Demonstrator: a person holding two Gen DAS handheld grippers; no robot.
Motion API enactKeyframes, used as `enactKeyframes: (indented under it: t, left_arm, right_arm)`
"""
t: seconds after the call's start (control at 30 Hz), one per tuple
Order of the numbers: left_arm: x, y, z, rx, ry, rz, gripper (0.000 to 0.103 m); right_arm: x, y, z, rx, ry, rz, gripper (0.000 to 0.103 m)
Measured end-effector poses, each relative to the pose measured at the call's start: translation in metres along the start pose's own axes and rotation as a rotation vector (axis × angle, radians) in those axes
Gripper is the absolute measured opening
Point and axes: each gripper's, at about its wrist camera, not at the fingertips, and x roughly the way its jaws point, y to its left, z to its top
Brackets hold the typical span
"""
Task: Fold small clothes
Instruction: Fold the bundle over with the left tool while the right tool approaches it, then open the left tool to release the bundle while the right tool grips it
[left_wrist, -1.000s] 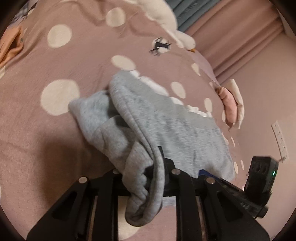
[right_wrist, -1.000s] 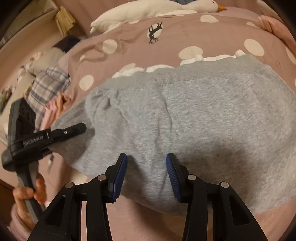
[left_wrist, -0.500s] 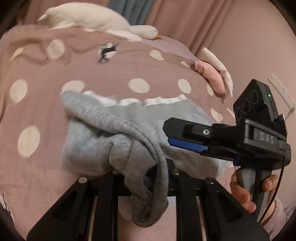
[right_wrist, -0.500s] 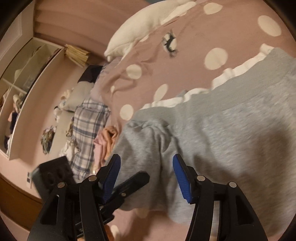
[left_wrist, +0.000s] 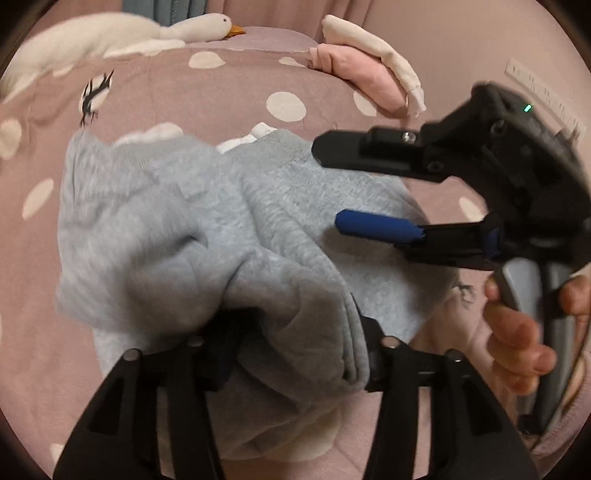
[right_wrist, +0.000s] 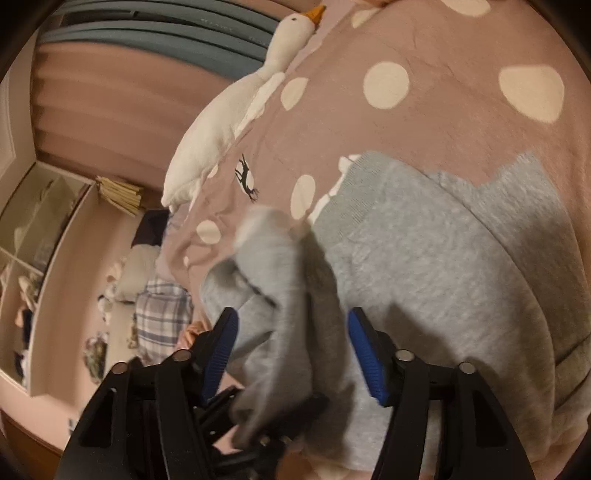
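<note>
A small grey sweatshirt (left_wrist: 147, 221) lies rumpled on the pink polka-dot bedspread (left_wrist: 221, 99). One bunched fold of it rises into my left gripper (left_wrist: 295, 314), whose jaws are opening; the cloth still sits loosely between them. My right gripper (left_wrist: 328, 184) hovers just over the garment's right half, held by a hand (left_wrist: 517, 332), its jaws opening with nothing pinched. In the right wrist view the raised grey fold (right_wrist: 273, 295) stands between the blue pads of the right gripper (right_wrist: 291, 314) without touching them. A finger (right_wrist: 314, 404) of the left gripper shows below.
A white goose plush (left_wrist: 110, 33) lies along the far edge of the bed. Folded pink and cream clothes (left_wrist: 362, 77) sit at the back right. A plaid cloth (right_wrist: 159, 314) and open shelves (right_wrist: 37, 240) are off the bed's left side.
The left gripper's jaws have parted around the grey fold after carrying it rightward over the garment. The right gripper has opened wider, rolled, and come close to the left one.
</note>
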Motion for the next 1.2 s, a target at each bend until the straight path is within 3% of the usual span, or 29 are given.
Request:
enactKeyframes:
  t: [0.03, 0.1, 0.23, 0.3, 0.43, 0.53, 0.73, 0.83, 0.9, 0.93, 0.97, 1.0, 1.07, 1.2]
  left_arm:
    - [-0.003, 0.005, -0.001, -0.024, -0.004, -0.037, 0.056]
    - [-0.011, 0.014, -0.005, -0.069, -0.015, -0.097, 0.071]
    - [-0.018, -0.001, -0.012, -0.007, -0.025, -0.081, 0.071]
    - [-0.022, -0.004, -0.014, -0.008, -0.028, -0.093, 0.071]
    - [-0.038, 0.003, -0.027, -0.057, -0.051, -0.148, 0.071]
    - [-0.056, 0.014, -0.041, -0.11, -0.084, -0.166, 0.071]
    - [-0.087, 0.043, -0.071, -0.256, -0.113, -0.158, 0.071]
    - [-0.09, 0.047, -0.073, -0.279, -0.113, -0.148, 0.071]
    - [-0.094, 0.051, -0.076, -0.297, -0.117, -0.157, 0.071]
    - [-0.096, 0.054, -0.079, -0.307, -0.119, -0.164, 0.071]
    - [-0.098, 0.057, -0.08, -0.322, -0.123, -0.17, 0.071]
    - [-0.099, 0.059, -0.081, -0.328, -0.127, -0.173, 0.071]
    - [-0.102, 0.062, -0.085, -0.333, -0.133, -0.168, 0.071]
    - [-0.104, 0.068, -0.096, -0.366, -0.125, -0.179, 0.071]
  right_arm:
    - [0.006, 0.001, -0.001, -0.003, 0.015, 0.002, 0.07]
    - [0.015, 0.004, -0.001, -0.012, 0.039, 0.004, 0.07]
    - [0.028, 0.016, -0.001, -0.067, 0.103, 0.035, 0.071]
    - [0.034, 0.027, -0.001, -0.127, 0.132, -0.01, 0.071]
    - [0.026, 0.05, -0.005, -0.331, 0.104, -0.174, 0.071]
    - [0.021, 0.069, -0.016, -0.52, 0.102, -0.239, 0.071]
    - [0.042, 0.102, -0.054, -0.852, 0.175, -0.268, 0.071]
    - [0.064, 0.117, -0.068, -0.967, 0.149, -0.335, 0.071]
    - [0.08, 0.118, -0.064, -0.969, 0.125, -0.42, 0.057]
    - [0.086, 0.115, -0.059, -0.935, 0.143, -0.43, 0.038]
    - [0.091, 0.109, -0.052, -0.88, 0.163, -0.421, 0.029]
    - [0.091, 0.106, -0.048, -0.858, 0.156, -0.411, 0.028]
    - [0.083, 0.099, -0.04, -0.784, 0.151, -0.321, 0.015]
    - [0.052, 0.063, 0.004, -0.425, 0.08, -0.132, 0.015]
